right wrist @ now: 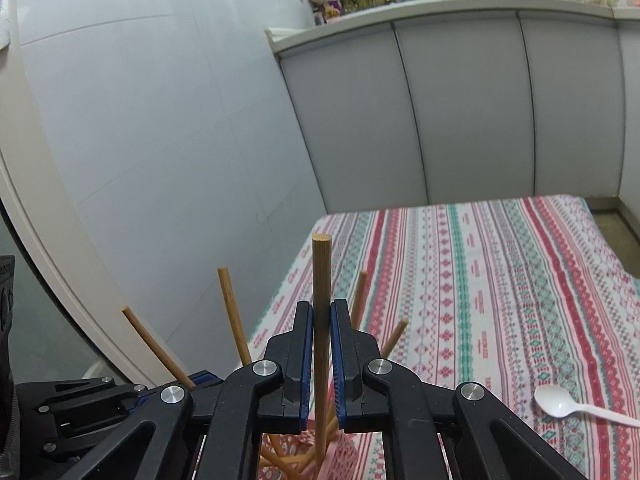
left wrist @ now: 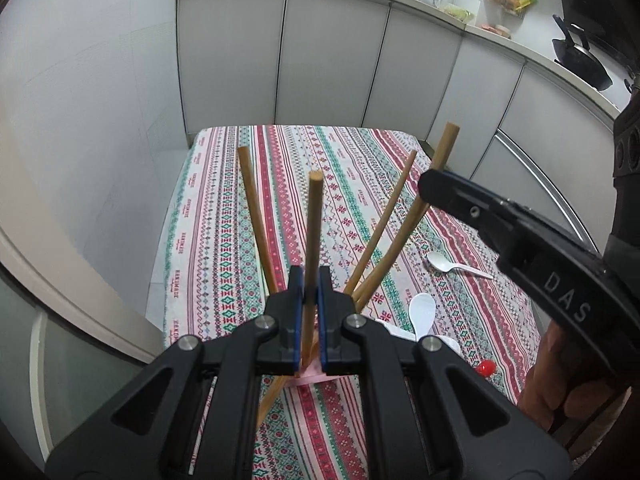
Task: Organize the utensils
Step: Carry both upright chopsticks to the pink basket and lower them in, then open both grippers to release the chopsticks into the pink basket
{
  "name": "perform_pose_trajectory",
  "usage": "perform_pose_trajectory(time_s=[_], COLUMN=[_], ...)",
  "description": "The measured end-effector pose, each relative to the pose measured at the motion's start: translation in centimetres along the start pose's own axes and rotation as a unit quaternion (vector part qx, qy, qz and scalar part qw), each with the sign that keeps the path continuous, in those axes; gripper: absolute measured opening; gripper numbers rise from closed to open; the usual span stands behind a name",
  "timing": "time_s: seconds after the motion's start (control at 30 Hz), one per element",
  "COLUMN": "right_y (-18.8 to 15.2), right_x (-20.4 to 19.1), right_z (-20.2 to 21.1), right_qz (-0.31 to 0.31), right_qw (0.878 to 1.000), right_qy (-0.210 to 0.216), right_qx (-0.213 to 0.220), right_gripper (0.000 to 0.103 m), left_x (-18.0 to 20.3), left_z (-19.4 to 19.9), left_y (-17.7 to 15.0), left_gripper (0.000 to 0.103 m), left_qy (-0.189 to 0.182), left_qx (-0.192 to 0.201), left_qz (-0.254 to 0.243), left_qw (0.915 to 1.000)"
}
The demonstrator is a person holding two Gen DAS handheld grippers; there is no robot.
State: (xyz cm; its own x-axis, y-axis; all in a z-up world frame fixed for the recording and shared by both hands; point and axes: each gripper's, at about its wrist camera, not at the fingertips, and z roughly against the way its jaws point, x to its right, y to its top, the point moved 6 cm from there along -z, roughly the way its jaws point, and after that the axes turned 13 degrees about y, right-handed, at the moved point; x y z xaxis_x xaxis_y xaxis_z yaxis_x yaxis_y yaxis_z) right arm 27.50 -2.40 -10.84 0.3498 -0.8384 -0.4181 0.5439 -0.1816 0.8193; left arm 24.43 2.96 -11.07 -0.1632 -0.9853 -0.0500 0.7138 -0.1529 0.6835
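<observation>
chopsticks (left wrist: 314, 224): 5 | white plastic spoons (left wrist: 456, 266): 2 | tongs (left wrist: 310, 280): 2 | pink holder (right wrist: 352, 458): 1

Grey cabinets (left wrist: 332, 52) — white wall (left wrist: 92, 80)

Patterned tablecloth (left wrist: 288, 168) (striped) bears a white spoon (left wrist: 440, 262).
</observation>
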Motion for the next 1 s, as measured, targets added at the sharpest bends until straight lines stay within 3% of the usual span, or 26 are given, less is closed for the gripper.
perform_pose_trajectory(time_s=[0.27, 0.37, 0.43, 0.47, 0.67, 1.0], right_y=[-0.3, -0.1, 0.1, 0.2, 1.0, 1.1], right_x=[0.2, 0.3, 0.4, 0.5, 0.7, 3.0], right_z=[-0.4, -0.2, 0.3, 0.6, 2.4, 6.1], right_qz=[-0.004, -0.013, -0.022, -0.024, -0.027, -0.056], right_qw=[1.0, 1.0, 1.0, 1.0, 1.0, 0.998], right_qy=[0.003, 0.008, 0.013, 0.016, 0.014, -0.011], right_qx=[-0.014, -0.016, -0.011, -0.007, -0.002, -0.029], right_gripper=[0.009, 0.015, 0.037, 0.041, 0.046, 0.062], left_x=[0.1, 0.1, 0.1, 0.1, -0.5, 0.0], left_z=[0.3, 0.6, 1.0, 1.2, 2.5, 4.9], left_y=[0.2, 0.3, 0.4, 0.4, 0.5, -0.7], left_gripper=[0.008, 0.014, 0.021, 0.022, 0.035, 0.069], left_qy=[0.001, 0.001, 0.0, -0.002, -0.001, 0.003], left_qx=[0.002, 0.005, 0.007, 0.008, 0.011, 0.007], left_qz=[-0.001, 0.002, 0.005, 0.007, 0.013, -0.01], left_qw=[1.0, 1.0, 1.0, 0.9999, 0.9999, 0.9999])
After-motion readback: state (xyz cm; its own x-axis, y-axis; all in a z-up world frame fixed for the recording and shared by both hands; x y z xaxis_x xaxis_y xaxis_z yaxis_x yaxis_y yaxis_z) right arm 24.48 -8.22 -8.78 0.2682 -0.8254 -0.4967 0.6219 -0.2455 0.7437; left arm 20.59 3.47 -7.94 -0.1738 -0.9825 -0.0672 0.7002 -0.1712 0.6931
